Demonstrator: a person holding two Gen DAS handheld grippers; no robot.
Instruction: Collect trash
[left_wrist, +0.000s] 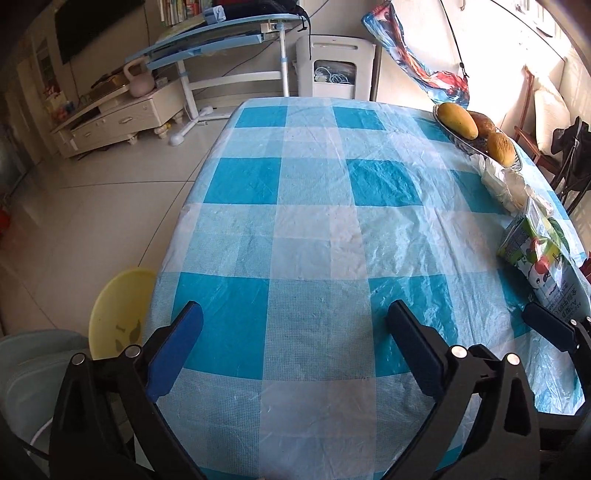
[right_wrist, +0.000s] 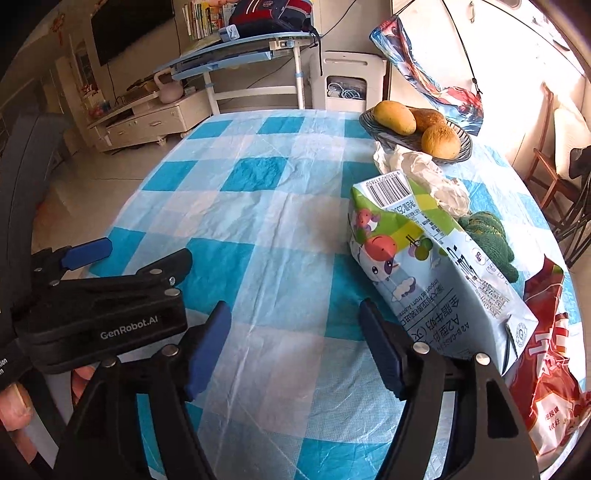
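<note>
A crushed milk carton lies on the right side of the checked table; it also shows in the left wrist view. Crumpled white paper lies behind it, a red snack bag to its right, and a green cloth beyond. My right gripper is open and empty, its right finger just left of the carton. My left gripper is open and empty over the table's near left part. It also shows in the right wrist view.
A dark dish with mangoes stands at the far right of the table. A yellow basin and a pale bin sit on the floor left of the table. A chair stands on the right.
</note>
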